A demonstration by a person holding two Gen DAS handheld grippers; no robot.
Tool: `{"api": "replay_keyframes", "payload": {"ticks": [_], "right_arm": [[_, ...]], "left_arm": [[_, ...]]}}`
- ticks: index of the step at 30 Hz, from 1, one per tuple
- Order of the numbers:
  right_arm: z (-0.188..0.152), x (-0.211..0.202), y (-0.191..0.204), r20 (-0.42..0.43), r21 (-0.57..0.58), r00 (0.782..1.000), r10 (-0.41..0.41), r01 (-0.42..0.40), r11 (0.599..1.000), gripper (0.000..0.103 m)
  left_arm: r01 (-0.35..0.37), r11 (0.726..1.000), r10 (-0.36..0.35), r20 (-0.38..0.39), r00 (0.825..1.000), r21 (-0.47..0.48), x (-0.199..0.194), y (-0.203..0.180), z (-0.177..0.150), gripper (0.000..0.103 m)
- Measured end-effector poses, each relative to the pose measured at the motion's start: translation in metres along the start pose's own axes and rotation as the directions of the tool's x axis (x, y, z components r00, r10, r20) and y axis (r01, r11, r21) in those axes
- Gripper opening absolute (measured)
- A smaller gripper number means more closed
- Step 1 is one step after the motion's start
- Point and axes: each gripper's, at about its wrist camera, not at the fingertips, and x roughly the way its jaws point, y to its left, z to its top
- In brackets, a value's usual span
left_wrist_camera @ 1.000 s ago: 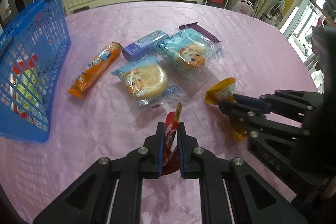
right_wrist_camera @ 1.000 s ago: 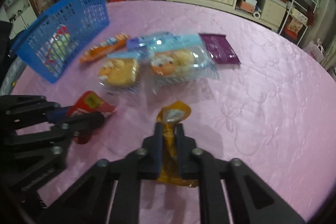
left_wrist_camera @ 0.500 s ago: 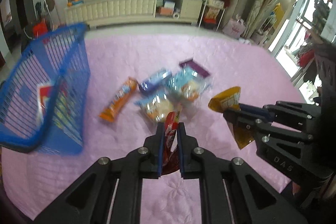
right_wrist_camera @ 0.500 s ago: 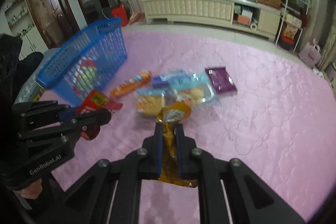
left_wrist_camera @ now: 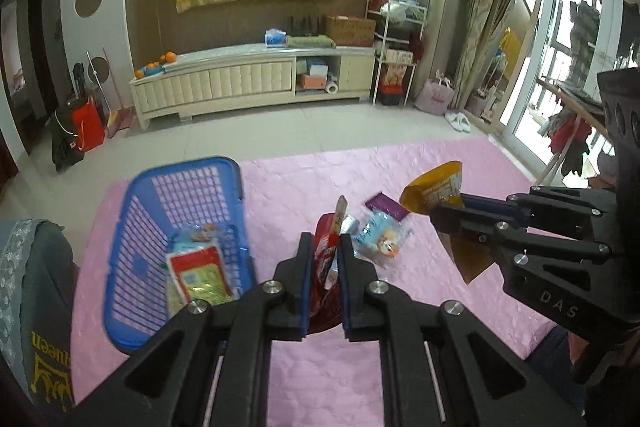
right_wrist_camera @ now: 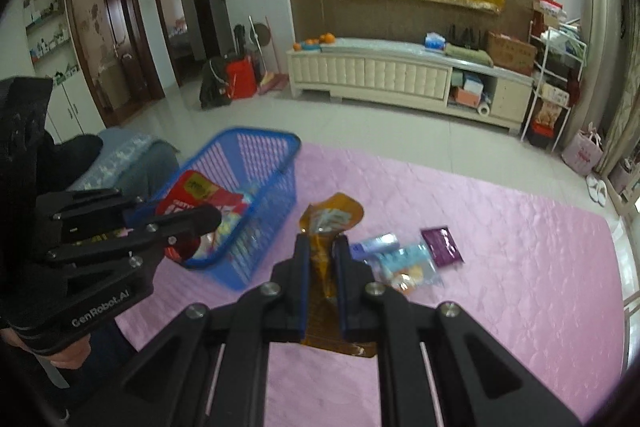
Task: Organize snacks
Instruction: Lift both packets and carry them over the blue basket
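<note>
Both claws have risen, left claw (left_wrist_camera: 325,247) pinching red packet (left_wrist_camera: 325,259), right claw (right_wrist_camera: 320,251) orange pouch (right_wrist_camera: 332,217).

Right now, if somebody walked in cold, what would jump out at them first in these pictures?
Both grippers held up over the pink tablecloth, each clamping a snack: the left gripper a red packet, the right gripper an orange pouch. To the left stands the blue basket, already holding snacks, with a few loose packets right of it.

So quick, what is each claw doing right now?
Left claw: closed on a red snack packet.
Right claw: closed on an orange snack pouch.
</note>
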Motion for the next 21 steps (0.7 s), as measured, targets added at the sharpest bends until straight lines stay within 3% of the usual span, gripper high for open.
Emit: {"api": "replay_keyframes", "payload": {"ticks": [10,15,21], "right_arm": [[0.032,0.016,0.053,0.015,-0.046,0.999,0.037,-0.036,0.998,0.015],[0.049,0.042,0.081,-0.005,-0.092,1.0,0.028,-0.028,0.995,0.015],[0.059,0.078,0.092,-0.058,-0.09,0.997,0.049,-0.054,0.994,0.015]], "left_arm": [[-0.062,0.998,0.062,0.035,0.997,0.009,-0.026,0.059,0.008,0.01],[-0.109,0.994,0.108,0.029,0.994,0.019,-0.023,0.088,0.009,0.01],[-0.106,0.994,0.106,-0.004,0.994,-0.024,-0.006,0.119,0.008,0.01]]}}
